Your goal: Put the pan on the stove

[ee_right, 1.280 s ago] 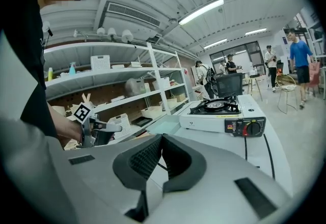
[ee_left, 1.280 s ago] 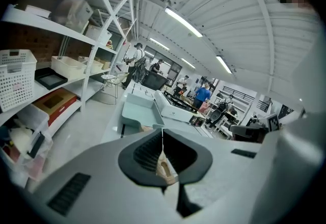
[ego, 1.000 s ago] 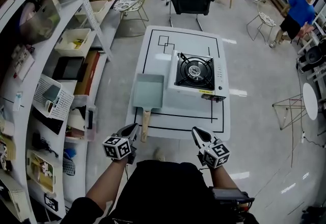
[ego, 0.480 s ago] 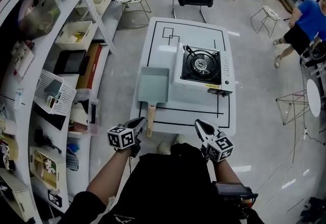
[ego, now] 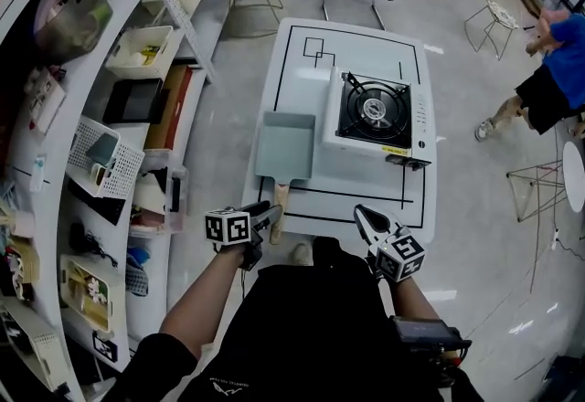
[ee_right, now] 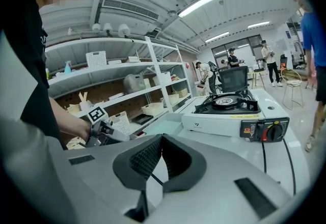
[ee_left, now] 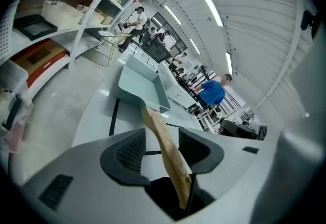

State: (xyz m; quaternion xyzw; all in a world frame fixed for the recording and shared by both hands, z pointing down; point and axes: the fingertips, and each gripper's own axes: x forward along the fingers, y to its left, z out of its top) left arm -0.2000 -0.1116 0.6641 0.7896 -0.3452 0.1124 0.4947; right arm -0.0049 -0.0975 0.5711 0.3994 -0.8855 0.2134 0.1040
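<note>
You're spreading left gripper (ego: 269, 214), jaws just opening around wooden handle (ee_left: 164, 144) of pan (ego: 285, 146) lying on surface (ego: 366, 192); right gripper (ego: 367, 219) hovering, pressed together

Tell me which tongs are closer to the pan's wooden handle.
Left. The left tongs straddle the handle; their jaws have just been opening and are not gripping it. The right tongs, shut and empty, hang well to its right.

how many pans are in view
1. The pan lies on the white table, left of the stove; its wooden handle is between the left gripper's jaws, which have just been opening. The shelves may hide more.
</note>
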